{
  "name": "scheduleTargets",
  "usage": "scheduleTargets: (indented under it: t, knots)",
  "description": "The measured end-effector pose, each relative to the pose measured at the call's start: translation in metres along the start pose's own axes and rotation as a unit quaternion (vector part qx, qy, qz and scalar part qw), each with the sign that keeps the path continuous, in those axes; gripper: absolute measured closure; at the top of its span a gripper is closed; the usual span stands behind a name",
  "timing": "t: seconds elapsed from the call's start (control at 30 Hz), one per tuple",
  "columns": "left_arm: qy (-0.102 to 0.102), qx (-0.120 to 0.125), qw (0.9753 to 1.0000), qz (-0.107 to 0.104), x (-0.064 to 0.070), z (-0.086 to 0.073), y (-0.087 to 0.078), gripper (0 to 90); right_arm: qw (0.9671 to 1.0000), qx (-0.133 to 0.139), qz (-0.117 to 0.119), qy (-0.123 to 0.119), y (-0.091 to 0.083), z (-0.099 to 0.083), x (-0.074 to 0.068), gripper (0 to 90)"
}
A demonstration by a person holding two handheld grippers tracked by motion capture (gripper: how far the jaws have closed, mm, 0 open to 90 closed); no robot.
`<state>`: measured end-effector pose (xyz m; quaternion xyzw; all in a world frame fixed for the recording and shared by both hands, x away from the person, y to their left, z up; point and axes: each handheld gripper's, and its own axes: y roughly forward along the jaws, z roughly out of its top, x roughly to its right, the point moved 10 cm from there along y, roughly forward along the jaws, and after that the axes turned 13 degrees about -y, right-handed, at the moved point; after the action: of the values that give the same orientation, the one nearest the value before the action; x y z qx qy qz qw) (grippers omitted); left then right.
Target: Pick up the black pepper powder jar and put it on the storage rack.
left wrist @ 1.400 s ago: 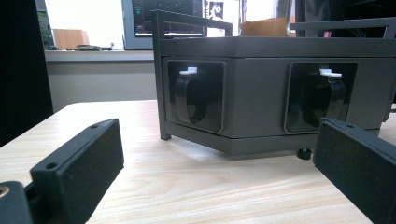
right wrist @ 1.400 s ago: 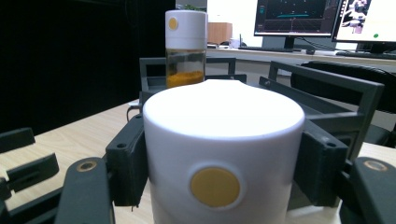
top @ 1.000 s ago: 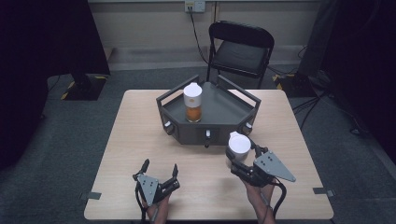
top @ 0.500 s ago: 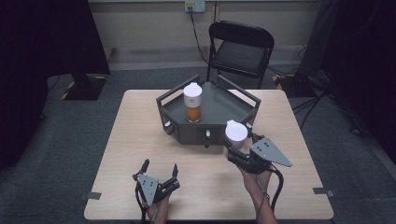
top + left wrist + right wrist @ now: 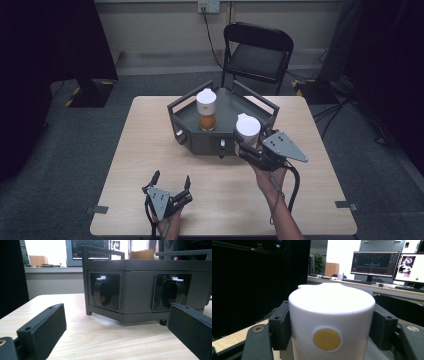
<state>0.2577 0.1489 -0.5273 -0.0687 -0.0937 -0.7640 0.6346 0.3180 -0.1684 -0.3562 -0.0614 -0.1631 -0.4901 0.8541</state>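
The table (image 5: 150,150) carries a dark tray (image 5: 230,112). One white-capped container (image 5: 206,110) with orange content already stands inside it, so this part looks done. The second white container (image 5: 248,131) is clamped between the fingers of the right gripper (image 5: 245,146), lifted just at the tray's near wall; placing it inside and letting go is, I judge, what remains. The left gripper (image 5: 171,181) rests with its fingers spread apart and nothing between them, the tray well ahead of them.
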Motion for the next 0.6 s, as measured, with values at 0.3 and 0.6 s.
scheduleTargets:
  t: [0.3, 0.6]
  knots:
    - [0.000, 0.000, 1.0000, 0.000, 0.000, 0.000, 0.000, 1.1, 0.9997, -0.013, 0.005, 0.019, 0.023, 0.007, 0.009, 30.3]
    - [0.000, 0.000, 1.0000, 0.000, 0.000, 0.000, 0.000, 1.1, 0.9998, -0.018, 0.003, 0.012, 0.044, 0.015, 0.011, 30.3]
